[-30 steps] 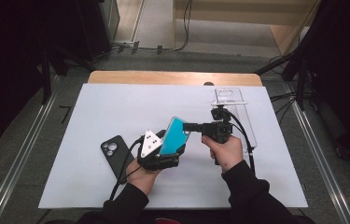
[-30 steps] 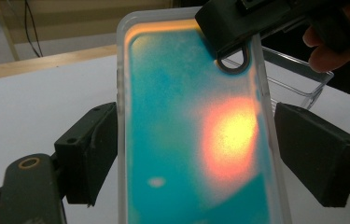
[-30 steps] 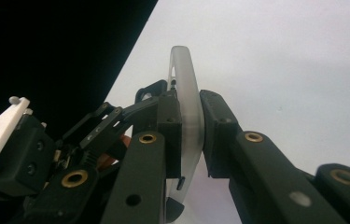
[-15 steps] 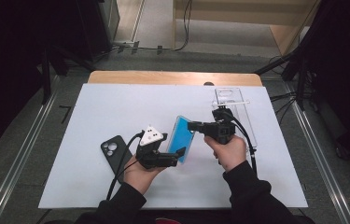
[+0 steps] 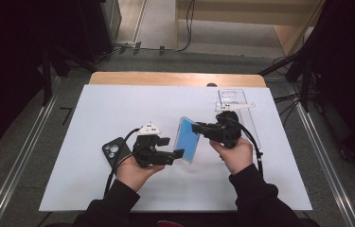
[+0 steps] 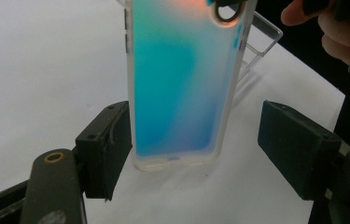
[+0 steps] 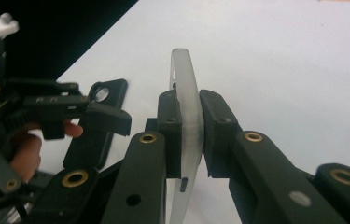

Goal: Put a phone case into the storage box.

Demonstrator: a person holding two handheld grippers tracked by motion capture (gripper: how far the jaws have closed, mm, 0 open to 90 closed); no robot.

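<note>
Pinching blue phone case (image 5: 187, 146) edgewise, right claw (image 7: 190, 135); left claw (image 6: 196, 154) apparently clear.

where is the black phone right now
In the high view the black phone lies flat on the white table, left of the left tool.

The blue phone case (image 6: 182, 79) is cut off at the left gripper view's top edge
</note>
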